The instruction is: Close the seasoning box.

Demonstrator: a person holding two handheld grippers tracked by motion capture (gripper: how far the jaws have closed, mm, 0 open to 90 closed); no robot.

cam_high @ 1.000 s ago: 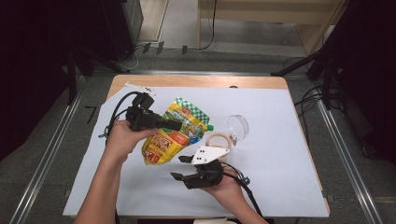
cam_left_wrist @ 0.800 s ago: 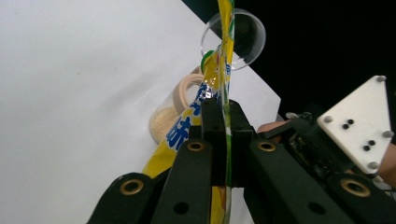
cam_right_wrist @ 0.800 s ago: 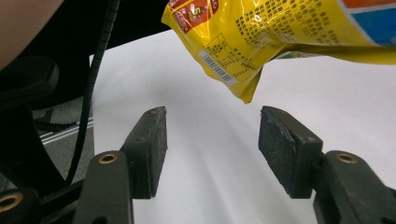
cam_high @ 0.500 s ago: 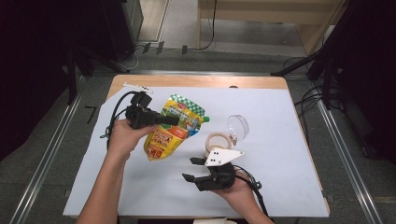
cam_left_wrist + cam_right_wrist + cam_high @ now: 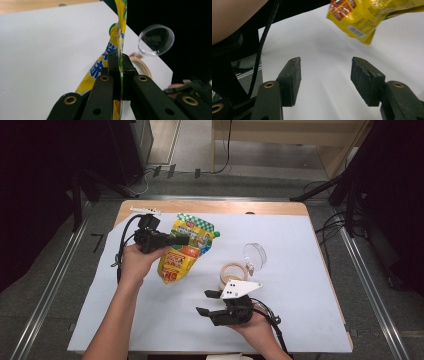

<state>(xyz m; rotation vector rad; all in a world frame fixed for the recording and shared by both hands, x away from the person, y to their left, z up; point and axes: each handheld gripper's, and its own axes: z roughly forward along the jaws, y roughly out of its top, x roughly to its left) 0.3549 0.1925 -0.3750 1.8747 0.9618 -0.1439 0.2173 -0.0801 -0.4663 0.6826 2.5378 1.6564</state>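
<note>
A yellow snack pouch with a green checked top hangs tilted above the white sheet, left of centre. My left gripper is shut on its upper edge. In the left gripper view the pouch stands edge-on, pinched between the closed jaws of the left gripper. My right gripper is open near the front of the table, pointing left, with nothing between its jaws. In the right gripper view the right gripper has bare sheet between its pads, and the pouch's lower corner hangs ahead and above.
A roll of tan tape lies right of the pouch, with a clear round disc just behind it. The white sheet covers the wooden table. Cables trail from both grippers. The person's left forearm crosses near the right gripper.
The left gripper has raised the pouch a little and drawn it back. The right gripper has pulled away from the pouch toward the table's front, still open.
</note>
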